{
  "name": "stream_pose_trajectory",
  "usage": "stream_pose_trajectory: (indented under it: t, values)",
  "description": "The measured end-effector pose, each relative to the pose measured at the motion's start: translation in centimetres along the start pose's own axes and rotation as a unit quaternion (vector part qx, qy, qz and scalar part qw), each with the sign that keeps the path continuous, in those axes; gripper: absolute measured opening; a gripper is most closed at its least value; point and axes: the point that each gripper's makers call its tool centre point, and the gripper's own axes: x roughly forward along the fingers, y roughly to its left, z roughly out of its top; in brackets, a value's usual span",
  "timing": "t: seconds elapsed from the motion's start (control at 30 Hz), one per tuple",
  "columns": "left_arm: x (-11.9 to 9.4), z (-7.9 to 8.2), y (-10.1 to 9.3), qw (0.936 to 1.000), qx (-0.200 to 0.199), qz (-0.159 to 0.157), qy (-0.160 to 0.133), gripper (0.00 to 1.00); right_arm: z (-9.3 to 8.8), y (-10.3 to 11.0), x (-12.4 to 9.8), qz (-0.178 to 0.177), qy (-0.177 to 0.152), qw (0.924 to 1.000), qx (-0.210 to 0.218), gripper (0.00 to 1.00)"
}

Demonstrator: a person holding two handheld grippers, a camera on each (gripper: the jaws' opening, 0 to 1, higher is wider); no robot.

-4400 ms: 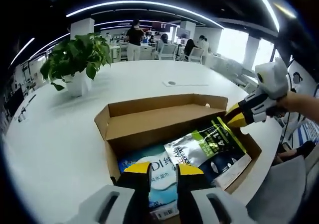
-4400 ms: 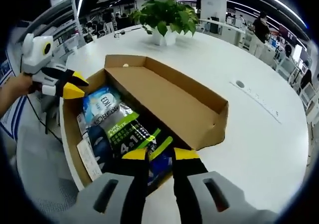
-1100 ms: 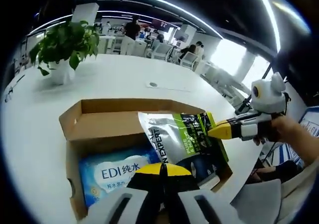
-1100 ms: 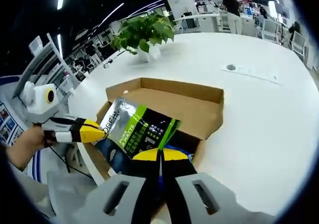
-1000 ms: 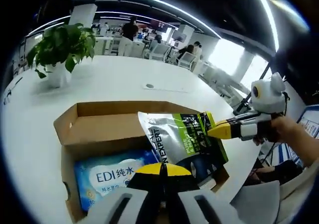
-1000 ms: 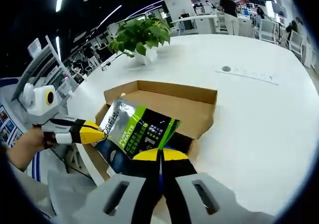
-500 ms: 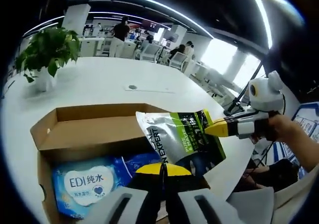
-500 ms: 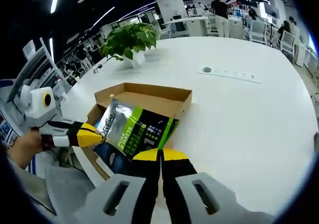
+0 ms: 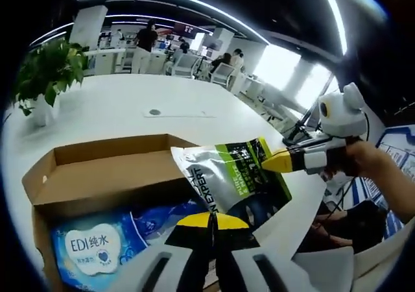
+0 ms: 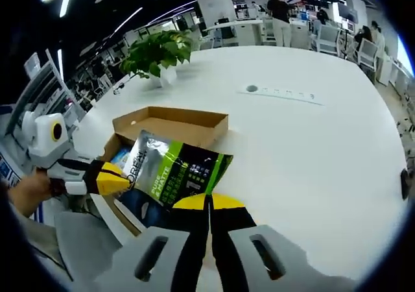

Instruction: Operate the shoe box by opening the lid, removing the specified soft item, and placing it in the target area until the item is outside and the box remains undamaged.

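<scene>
Green and silver pouch: held in the air above the open cardboard box, clamped at opposite edges by left gripper and right gripper. Blue wipes pack: lying inside the box. White table: under the box.

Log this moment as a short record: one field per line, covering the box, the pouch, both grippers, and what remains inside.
box: cardboard shoe box, lid open, on the white table
item held: green and silver pouch, lifted above the box
left gripper: jaws shut on the pouch's lower edge
right gripper: jaws shut on the pouch's opposite edge
left in box: blue EDI wipes pack
nearby: potted plant on the table
</scene>
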Motion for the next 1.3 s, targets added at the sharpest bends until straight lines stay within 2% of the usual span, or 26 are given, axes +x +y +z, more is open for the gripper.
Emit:
stream_pose_trajectory:
  t: [0.33,0.87,1.17,1.3]
  values:
    - [2.1,0.8,-1.2,0.9998,-0.001,-0.018,0.009,0.00,-0.2,-2.3,-0.6,-0.013,0.002,0.9999,0.010,0.00]
    - [5.6,1.3,-3.7,0.9988,0.009,-0.039,0.026,0.00,-0.3,-6.3,-1.6,-0.039,0.001,0.9990,0.020,0.00]
    - [7.4,1.3,-3.8,0.9979,0.023,-0.039,0.045,0.00,-0.7,-7.9,-1.0,-0.049,0.007,0.9985,0.021,0.00]
    - [8.4,1.1,-3.4,0.9964,0.045,-0.035,0.062,0.00,-0.9,-8.4,-0.4,-0.053,0.013,0.9983,0.017,0.00]
